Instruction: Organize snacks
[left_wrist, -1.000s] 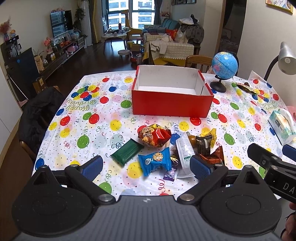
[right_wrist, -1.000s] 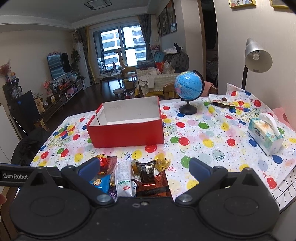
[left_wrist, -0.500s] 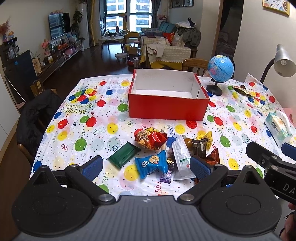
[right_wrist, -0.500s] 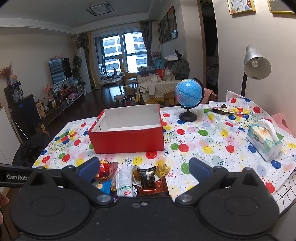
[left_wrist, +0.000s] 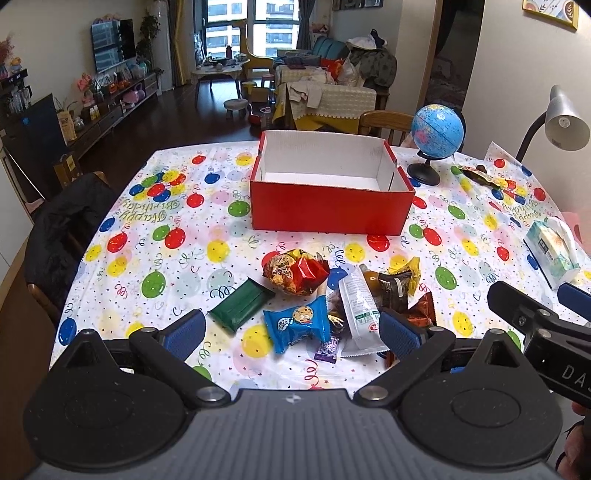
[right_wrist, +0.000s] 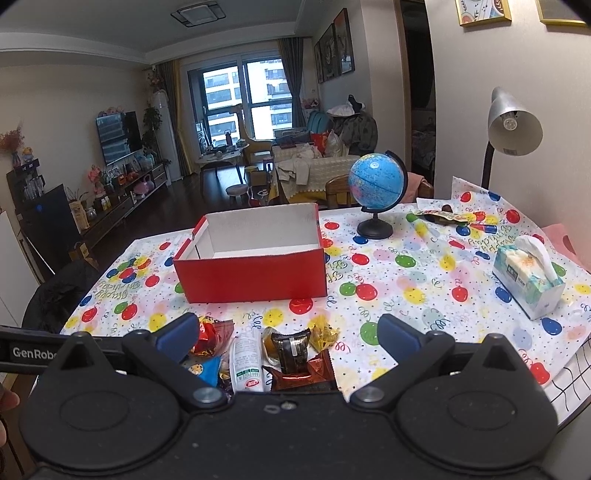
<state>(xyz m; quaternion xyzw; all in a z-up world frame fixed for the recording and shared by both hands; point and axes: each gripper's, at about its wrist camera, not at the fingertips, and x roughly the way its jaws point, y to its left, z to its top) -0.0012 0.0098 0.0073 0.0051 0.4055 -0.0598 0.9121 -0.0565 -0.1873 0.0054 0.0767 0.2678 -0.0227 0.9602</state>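
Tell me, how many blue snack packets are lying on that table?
1 that I can see: the blue cookie packet lies at the near side of the snack pile, right of the green packet. Others may be hidden under the pile.

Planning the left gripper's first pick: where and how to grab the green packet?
Take the green packet across its short width at mid-length, descending from above. It lies flat and apart at the pile's left edge, long axis diagonal, so rotate the open left gripper to match.
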